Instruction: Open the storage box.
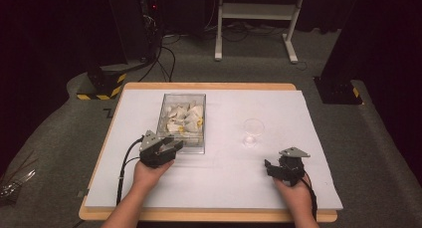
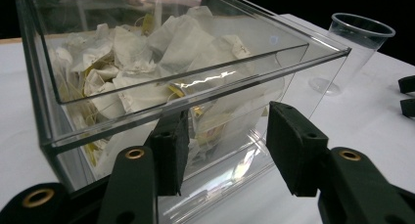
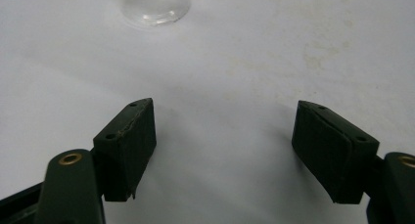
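Dark room, grey floor; white board (image 1: pixel 219 178) on wooden table. Clear box (image 1: pixel 182 121) of teabags (image 2: pixel 147 62) sits at 10 o'clock from board centre. Clear cup (image 1: pixel 253 131) stands upright at 2 o'clock, well apart from box. Left gripper (image 1: pixel 171 147) at box's near wall, 6 o'clock side: jaws part-closed, straddling the near corner, pads not seen pressing. Right gripper (image 1: pixel 268 167) at 5 o'clock, jaws wide apart over bare board, nothing between.
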Motion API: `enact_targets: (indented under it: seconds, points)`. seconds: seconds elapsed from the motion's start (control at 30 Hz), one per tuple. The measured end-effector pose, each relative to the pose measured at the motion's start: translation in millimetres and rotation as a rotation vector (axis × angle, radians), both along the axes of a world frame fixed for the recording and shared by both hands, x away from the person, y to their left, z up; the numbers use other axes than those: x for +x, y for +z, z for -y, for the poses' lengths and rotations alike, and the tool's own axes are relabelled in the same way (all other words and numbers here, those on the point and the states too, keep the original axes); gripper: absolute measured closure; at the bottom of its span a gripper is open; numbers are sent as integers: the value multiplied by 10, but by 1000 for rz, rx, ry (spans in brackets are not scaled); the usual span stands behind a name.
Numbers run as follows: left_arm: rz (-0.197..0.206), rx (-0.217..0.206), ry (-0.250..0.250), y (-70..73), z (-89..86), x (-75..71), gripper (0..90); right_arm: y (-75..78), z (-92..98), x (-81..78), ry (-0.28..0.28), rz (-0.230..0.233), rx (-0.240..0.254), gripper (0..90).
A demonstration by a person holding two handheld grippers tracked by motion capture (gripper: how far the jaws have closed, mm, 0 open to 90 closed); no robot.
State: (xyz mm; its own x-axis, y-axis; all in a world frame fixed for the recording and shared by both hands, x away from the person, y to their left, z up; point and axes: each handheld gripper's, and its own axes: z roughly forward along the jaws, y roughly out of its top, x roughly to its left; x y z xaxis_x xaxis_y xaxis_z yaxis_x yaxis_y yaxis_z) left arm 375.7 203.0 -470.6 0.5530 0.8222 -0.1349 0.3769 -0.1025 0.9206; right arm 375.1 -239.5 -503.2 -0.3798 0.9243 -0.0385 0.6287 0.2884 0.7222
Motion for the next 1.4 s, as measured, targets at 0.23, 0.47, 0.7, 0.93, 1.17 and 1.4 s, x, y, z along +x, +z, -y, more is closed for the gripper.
enact_targets:
  seconds: [0.23,0.47,0.7,0.93,1.17,1.4]
  points:
    - [13,-6,-7,-5,-13,11,574,0,0,-2,1,1,0,245]
    - [9,-5,7,-6,-24,10,620,0,0,-3,5,5,-3,250]
    - [8,-9,7,-9,-32,1,636,0,-1,-5,3,3,-1,251]
    - [11,-5,5,-9,-32,-26,647,0,-1,-6,3,3,0,252]
    - [14,-2,0,-9,-44,-59,662,0,-2,-8,2,2,1,255]
    - [7,0,-12,1,-63,-103,667,0,-3,-10,2,2,2,257]
